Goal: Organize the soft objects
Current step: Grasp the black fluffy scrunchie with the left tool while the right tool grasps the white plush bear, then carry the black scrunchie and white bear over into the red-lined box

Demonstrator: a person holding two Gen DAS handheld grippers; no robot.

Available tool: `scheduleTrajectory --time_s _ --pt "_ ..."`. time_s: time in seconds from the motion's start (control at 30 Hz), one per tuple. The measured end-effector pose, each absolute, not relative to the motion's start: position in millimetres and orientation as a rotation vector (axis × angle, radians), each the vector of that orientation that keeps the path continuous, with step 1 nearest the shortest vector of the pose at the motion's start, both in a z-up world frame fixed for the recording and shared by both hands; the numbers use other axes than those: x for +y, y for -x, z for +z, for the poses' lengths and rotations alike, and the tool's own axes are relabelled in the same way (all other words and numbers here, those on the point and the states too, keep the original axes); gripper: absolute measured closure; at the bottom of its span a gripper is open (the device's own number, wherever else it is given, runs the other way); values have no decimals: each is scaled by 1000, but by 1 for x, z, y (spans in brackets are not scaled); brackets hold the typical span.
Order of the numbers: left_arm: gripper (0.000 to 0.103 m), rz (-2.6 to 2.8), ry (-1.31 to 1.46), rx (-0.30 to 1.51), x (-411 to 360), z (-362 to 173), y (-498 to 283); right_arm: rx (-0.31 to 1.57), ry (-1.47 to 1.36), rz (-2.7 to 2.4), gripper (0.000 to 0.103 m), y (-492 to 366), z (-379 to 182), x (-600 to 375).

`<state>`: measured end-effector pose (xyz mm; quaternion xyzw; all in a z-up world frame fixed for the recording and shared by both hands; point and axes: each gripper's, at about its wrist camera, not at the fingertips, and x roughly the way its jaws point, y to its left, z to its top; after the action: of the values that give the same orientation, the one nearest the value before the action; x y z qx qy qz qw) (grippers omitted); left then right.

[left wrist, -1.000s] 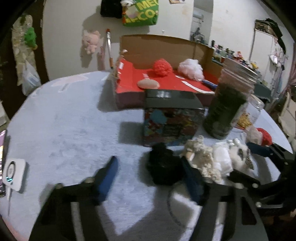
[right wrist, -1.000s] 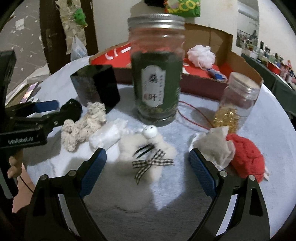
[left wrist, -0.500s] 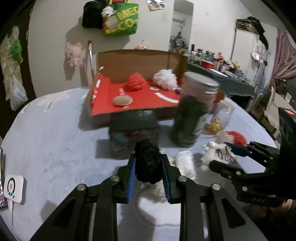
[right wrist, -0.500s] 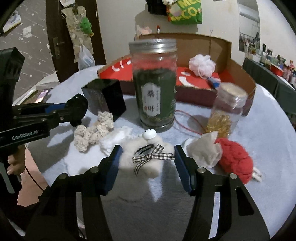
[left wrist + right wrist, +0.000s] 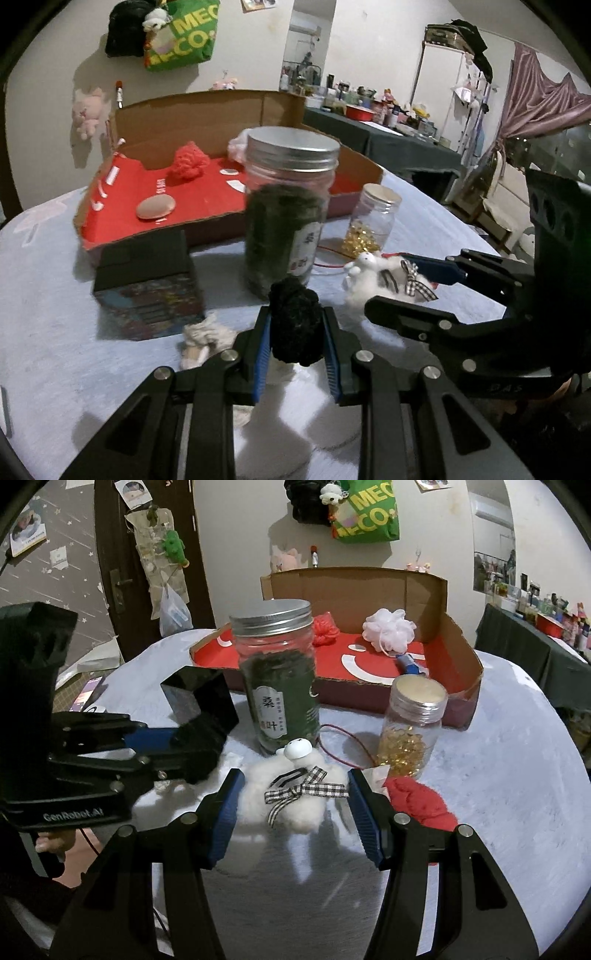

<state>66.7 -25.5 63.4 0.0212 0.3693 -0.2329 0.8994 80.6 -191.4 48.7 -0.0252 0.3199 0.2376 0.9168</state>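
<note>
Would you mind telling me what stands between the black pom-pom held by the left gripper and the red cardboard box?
The tall jar of dark green leaves stands directly between the black pom-pom and the red cardboard box, as the left wrist view shows.

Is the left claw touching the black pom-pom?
Touching. In the left wrist view, both blue pads of the left claw press the sides of the black pom-pom, with no gap either side.

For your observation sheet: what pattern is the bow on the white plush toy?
Black-and-white check on the bow of the white plush toy; clearest in the right wrist view.
</note>
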Motion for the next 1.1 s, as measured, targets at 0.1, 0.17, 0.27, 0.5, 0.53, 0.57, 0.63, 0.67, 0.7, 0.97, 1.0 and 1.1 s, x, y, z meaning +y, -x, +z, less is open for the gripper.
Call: scheduleTrajectory --time_s 0.1,0.17,0.27,0.5,0.53,0.57,0.63,0.67,0.7,0.97,1.0,1.1 --pt "76 -487 -44 773 -30 61 -70 658 55 494 48 -82 49 -192" --pt "76 -487 -46 778 -31 60 -72 657 55 497 48 -83 49 -192" --pt "76 -488 -47 781 -31 59 -72 657 54 499 48 -83 49 -192" --pt "76 -471 -44 777 -24 61 -72 656 43 499 48 -84 50 -195" --pt "76 -464 -44 773 -21 62 -72 657 40 498 48 -85 51 -196" --pt "76 -456 -45 769 -19 63 -72 655 38 494 48 -85 51 -198" --pt "76 -444 -41 766 -14 65 -71 654 36 483 48 -86 53 -202" --pt "76 -441 -36 766 -10 66 -71 654 30 478 48 -86 53 -206" --pt "76 -430 -35 766 -6 66 -71 654 25 474 48 -86 54 -209" --pt "76 -360 -34 757 21 74 -65 658 -5 428 48 -87 58 -235" --pt "76 -350 -36 756 25 75 -64 661 -5 423 48 -87 58 -237" --pt "76 -321 -36 758 37 76 -61 670 -1 401 48 -86 58 -247"
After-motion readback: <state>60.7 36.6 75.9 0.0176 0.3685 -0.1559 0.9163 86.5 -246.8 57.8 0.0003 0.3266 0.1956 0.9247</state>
